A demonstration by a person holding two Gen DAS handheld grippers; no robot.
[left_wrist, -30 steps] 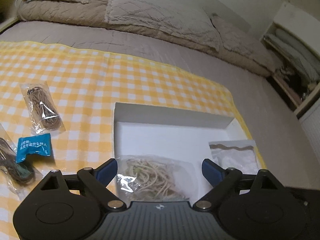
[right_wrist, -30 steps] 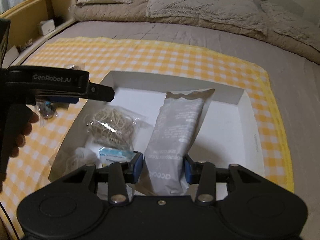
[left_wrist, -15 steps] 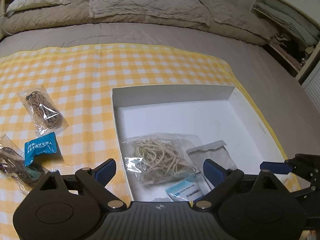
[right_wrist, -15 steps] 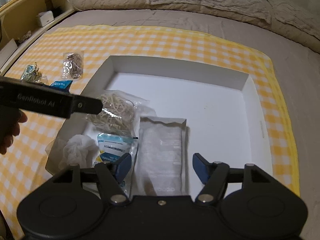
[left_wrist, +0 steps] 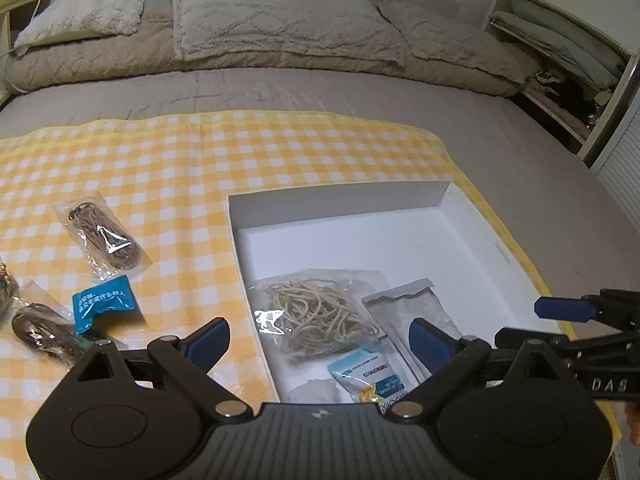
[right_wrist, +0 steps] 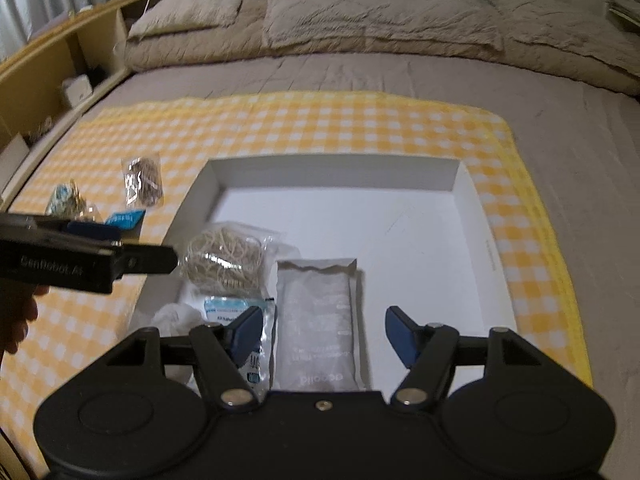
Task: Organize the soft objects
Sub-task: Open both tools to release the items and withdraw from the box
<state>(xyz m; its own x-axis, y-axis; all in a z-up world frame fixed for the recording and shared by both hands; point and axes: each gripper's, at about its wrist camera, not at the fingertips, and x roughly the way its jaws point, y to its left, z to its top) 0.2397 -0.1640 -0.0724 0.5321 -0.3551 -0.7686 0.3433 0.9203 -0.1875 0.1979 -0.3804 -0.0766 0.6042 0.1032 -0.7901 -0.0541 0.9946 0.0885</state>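
A white open box (left_wrist: 336, 200) (right_wrist: 336, 172) sits on the yellow checked cloth. Inside it lie a clear bag of tan cords (left_wrist: 316, 316) (right_wrist: 224, 256), a grey pouch (left_wrist: 412, 312) (right_wrist: 316, 320), a light-blue packet (left_wrist: 368, 376) (right_wrist: 232, 308) and a white soft bundle (right_wrist: 176, 316). My right gripper (right_wrist: 324, 334) hangs open above the grey pouch, its pads apart from it. My left gripper (left_wrist: 319, 342) is open and empty over the box's near left corner. Left of the box lie a brown cord bag (left_wrist: 104, 236), a blue packet (left_wrist: 106, 306) and a dark cord bag (left_wrist: 40, 332).
The cloth (left_wrist: 200, 160) covers part of a grey bed with pillows (left_wrist: 280, 20) at its head. A wooden shelf (right_wrist: 60, 68) runs along the left side and an open closet (left_wrist: 560, 60) stands at the right. Another small bag (right_wrist: 66, 200) lies far left.
The right gripper opened and let go of the grey pouch, which now lies flat in the box. Both grippers lifted and pulled back a little, and the views levelled out.
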